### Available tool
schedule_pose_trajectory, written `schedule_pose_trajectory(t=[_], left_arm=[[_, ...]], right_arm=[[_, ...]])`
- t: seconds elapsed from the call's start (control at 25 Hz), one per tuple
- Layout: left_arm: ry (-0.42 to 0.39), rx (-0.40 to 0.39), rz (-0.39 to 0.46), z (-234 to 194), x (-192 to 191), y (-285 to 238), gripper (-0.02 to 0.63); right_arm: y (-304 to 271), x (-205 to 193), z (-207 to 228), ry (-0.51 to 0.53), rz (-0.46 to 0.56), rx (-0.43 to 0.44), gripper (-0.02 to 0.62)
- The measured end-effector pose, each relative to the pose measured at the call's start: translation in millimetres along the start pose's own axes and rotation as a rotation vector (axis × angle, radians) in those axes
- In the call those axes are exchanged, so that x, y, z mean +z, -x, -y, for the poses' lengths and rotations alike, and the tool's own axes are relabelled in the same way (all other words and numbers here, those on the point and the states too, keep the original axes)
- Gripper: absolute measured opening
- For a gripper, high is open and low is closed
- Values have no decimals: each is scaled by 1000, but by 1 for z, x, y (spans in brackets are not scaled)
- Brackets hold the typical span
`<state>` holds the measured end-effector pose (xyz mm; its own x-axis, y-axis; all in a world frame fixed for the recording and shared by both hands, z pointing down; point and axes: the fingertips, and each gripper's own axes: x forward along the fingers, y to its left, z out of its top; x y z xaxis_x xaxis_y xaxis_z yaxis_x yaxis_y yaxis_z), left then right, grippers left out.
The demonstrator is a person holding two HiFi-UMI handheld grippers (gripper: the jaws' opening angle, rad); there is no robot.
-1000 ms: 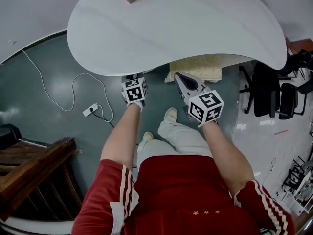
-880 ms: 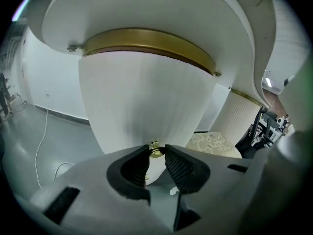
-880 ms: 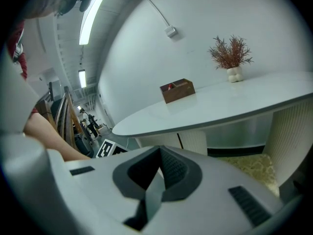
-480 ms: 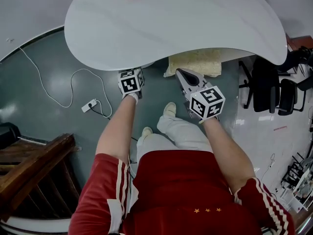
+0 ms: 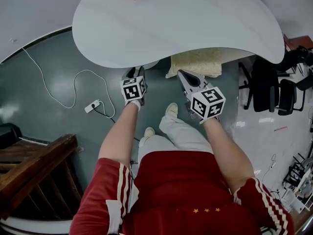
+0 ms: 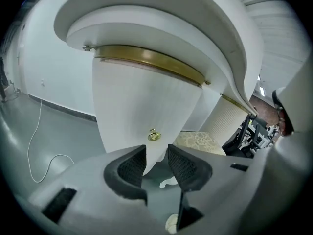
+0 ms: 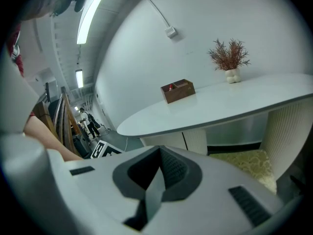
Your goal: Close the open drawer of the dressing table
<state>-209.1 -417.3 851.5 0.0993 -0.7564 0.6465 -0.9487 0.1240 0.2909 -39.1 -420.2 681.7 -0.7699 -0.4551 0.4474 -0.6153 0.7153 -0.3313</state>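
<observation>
The white dressing table point(image 5: 186, 23) fills the top of the head view. In the left gripper view its fluted white front point(image 6: 142, 102) carries a small gold knob point(image 6: 154, 135) under a gold band; I cannot tell whether this front sits flush. My left gripper point(image 5: 134, 72) point(image 6: 156, 156) is just short of the knob. Its jaws have just been opening and stand apart with nothing gripped. My right gripper point(image 5: 182, 76) point(image 7: 157, 165) hovers to the right near the table's edge, shut on nothing.
A beige patterned stool cushion point(image 5: 195, 65) point(image 7: 244, 163) sits under the table. A wooden box point(image 7: 178, 91) and a vase of dried twigs point(image 7: 231, 62) stand on top. A cable with power strip point(image 5: 92, 108) lies at left, dark wooden furniture point(image 5: 34, 175) lower left, black office chairs point(image 5: 271, 89) at right.
The left gripper went in under the table's edge, then drew back out towards me; its jaws now show clear of the edge. The right gripper has hardly moved.
</observation>
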Motion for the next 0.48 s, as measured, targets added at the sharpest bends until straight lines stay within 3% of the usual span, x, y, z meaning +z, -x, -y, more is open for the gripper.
schedule_pose_trajectory(t=[0.28,0.48], left_arm=[[52,-24,13,1,-2,46,144],[-80,-94,11,20,-5,95,140]], right_arm=[[30,7,-3,-24,-5,-66,2],[57,15,-22,-48,8,-95,2]])
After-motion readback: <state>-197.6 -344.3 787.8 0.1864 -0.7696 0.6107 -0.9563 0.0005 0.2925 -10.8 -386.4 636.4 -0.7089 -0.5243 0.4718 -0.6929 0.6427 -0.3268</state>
